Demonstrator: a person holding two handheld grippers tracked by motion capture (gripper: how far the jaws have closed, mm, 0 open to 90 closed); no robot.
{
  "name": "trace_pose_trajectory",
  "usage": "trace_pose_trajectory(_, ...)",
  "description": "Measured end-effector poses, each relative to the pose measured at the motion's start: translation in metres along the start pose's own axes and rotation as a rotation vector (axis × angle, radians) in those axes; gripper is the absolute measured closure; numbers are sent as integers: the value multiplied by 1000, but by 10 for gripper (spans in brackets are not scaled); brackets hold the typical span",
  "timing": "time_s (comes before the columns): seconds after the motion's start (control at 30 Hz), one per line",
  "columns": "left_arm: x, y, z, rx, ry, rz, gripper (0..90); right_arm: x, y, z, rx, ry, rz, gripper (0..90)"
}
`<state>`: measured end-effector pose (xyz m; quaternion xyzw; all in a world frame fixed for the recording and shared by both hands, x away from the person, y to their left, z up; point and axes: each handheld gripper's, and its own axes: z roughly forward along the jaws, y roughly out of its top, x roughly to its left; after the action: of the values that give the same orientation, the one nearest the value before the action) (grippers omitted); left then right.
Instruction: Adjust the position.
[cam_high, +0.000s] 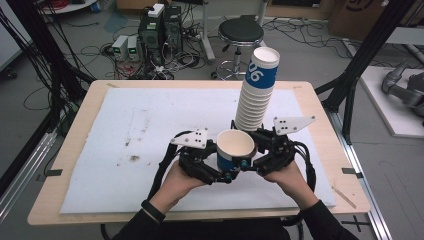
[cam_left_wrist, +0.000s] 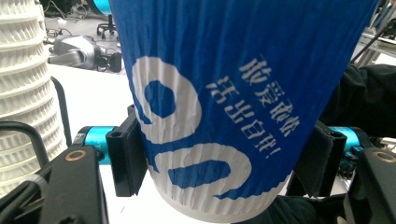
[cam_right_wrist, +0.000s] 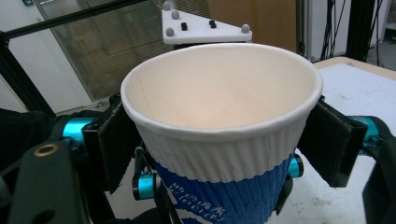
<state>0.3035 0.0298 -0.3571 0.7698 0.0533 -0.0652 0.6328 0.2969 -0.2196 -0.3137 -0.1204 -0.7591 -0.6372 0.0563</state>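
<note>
Blue-and-white ribbed paper cup (cam_high: 235, 150) stands upright and open-mouthed near the front middle of the white foam mat (cam_high: 125, 140), caught between both tools.

On its left side, the left gripper (cam_high: 220, 167) is clamped on the cup's lower blue wall; the left gripper view has the pads pressed into the paper on either side of the printed lettering (cam_left_wrist: 210, 116), which puckers slightly. To the cup's right, the right gripper (cam_high: 250, 159) comes in higher: in the right gripper view its pads sit on the white ribbed band just beneath the rim (cam_right_wrist: 224, 140), the left pad touching, the right one close enough that contact cannot be settled (so I cannot call it a firm grip).

The step in hand looks like a handover or a steadying of one cup from the tall stack of matching paper cups (cam_high: 257, 92), which rises just behind and to the right. My judgement is that the next move calls for one tool to take the load before the other lets go, without crushing the thin wall.

Open mat lies wide to the left and ahead; rightward the stack is close, and the table's front edge (cam_high: 200, 217) is near the person's wrists.
</note>
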Motion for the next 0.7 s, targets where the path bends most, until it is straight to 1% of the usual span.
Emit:
trace_pose_trajectory(0.2, -1, 1, 1, 17, 7, -3, 280, 0, 0, 1, 10, 0, -16, 213)
trace_pose_trajectory(0.23, -1, 1, 1, 24, 15, -10, 256, 0, 0, 1, 16, 3, -14, 221)
trace_pose_trajectory(0.27, -1, 2, 1, 26, 21, -15, 210, 1, 0, 1, 16, -2, -23, 221)
trace_pose_trajectory(0.3, -1, 3, 1, 27, 23, -20, 191, 1, 0, 1, 16, -7, -29, 221)
trace_pose_trajectory(0.37, -2, 4, -1, 23, 29, -19, 178, 1, 0, 1, 16, -7, -28, 222)
trace_pose_trajectory(0.43, -3, 7, -3, 14, 48, -17, 157, 1, 0, 1, 15, -15, -32, 222)
trace_pose_trajectory(0.53, -5, 11, -4, 4, 58, -11, 152, 1, -1, 1, 18, -20, -32, 222)
trace_pose_trajectory(0.7, -5, 13, -4, -9, 59, -26, 153, 2, -3, 6, 20, -20, -42, 222)
